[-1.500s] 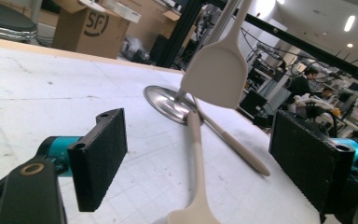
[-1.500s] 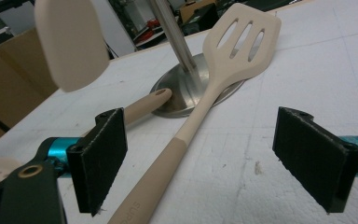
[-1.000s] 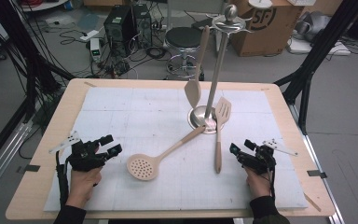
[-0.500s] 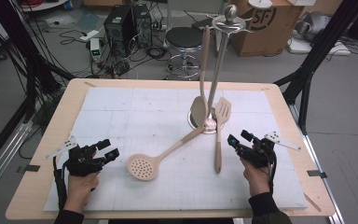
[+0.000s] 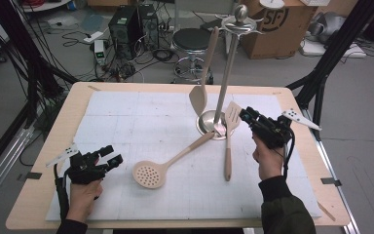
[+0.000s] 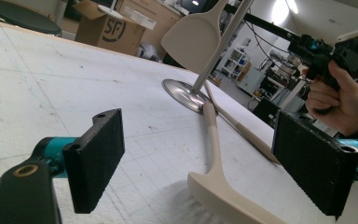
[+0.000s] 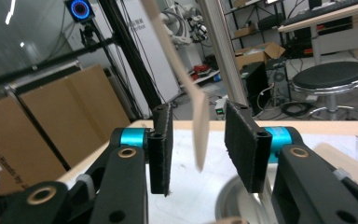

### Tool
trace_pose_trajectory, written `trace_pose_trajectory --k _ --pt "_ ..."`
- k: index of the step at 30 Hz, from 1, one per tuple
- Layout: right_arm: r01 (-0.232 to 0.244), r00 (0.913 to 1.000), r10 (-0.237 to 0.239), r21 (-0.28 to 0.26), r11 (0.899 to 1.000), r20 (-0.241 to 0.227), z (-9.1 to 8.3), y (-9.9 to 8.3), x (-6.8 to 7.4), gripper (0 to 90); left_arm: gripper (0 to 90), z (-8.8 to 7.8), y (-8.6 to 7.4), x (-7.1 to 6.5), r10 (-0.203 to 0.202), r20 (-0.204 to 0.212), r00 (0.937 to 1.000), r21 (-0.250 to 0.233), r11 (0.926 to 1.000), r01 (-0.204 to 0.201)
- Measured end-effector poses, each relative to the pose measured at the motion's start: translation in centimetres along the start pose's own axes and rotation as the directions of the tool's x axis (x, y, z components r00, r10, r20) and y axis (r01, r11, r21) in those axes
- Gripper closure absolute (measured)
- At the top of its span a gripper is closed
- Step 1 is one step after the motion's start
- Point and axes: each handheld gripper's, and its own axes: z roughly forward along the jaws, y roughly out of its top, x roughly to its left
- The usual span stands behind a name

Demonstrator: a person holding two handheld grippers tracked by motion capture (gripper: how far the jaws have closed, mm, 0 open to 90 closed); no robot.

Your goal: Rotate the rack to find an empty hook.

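A metal utensil stand [image 5: 225, 68] rises from its round base [image 5: 207, 127] at the table's back centre. A beige spatula [image 5: 198, 99] hangs from its top. A perforated skimmer [image 5: 148, 174] and a slotted turner [image 5: 230, 131] lie on the table, both leaning on the base. My right gripper [image 5: 246, 116] is lifted just right of the stand; its jaws have just been closing and stand apart with nothing held. In the right gripper view the hanging spatula [image 7: 199, 123] shows farther off, through the gap of that gripper [image 7: 196, 114]. My left gripper [image 5: 113, 155] rests open at the front left, facing the skimmer [image 6: 223, 196].
A white mat [image 5: 126, 122] covers the wooden table [image 5: 53, 146]. Behind the table stand a round stool [image 5: 192, 39], cardboard boxes [image 5: 277, 24], computer cases and cables. Black tripod legs [image 5: 331, 53] flank the table's right side.
My right gripper has risen from the table and moved up toward the stand, and its jaws have narrowed. The hanging spatula has swung. The left gripper has stayed put.
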Motion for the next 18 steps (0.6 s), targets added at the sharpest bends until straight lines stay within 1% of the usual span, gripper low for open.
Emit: trace_pose_trajectory --k 2,5,9,14,15,18 --pt "-0.003 0.9999 0.003 -0.002 1.000 -0.012 0.3 0.5 0.0 69.1 17.6 0.0 0.0 0.0 0.002 0.001 1.0000 0.000 1.0000 -0.002" --pt "0.005 0.9999 -0.005 -0.001 1.000 -0.015 0.7 1.2 0.2 73.5 17.6 0.1 0.0 -0.1 0.001 0.005 1.0000 0.002 1.0000 -0.001" --pt "0.002 0.9997 -0.002 -0.005 1.000 -0.023 1.0 2.0 0.4 78.6 17.6 0.2 -0.1 -0.1 0.003 0.003 1.0000 0.014 0.9999 -0.003" --pt "0.008 0.9997 -0.008 -0.013 1.000 -0.021 1.4 3.1 0.5 81.9 17.7 0.3 -0.1 0.0 -0.004 0.007 1.0000 0.020 0.9998 0.004" --pt "0.005 0.9997 -0.006 -0.018 1.000 -0.022 1.5 3.3 0.5 82.4 17.7 0.2 -0.1 0.0 -0.006 0.011 0.9999 0.018 0.9998 0.006" --pt "-0.011 0.9995 0.009 -0.038 0.999 -0.031 1.6 4.1 0.3 83.4 17.7 0.1 -0.1 0.0 -0.007 0.005 1.0000 0.014 0.9999 0.007"
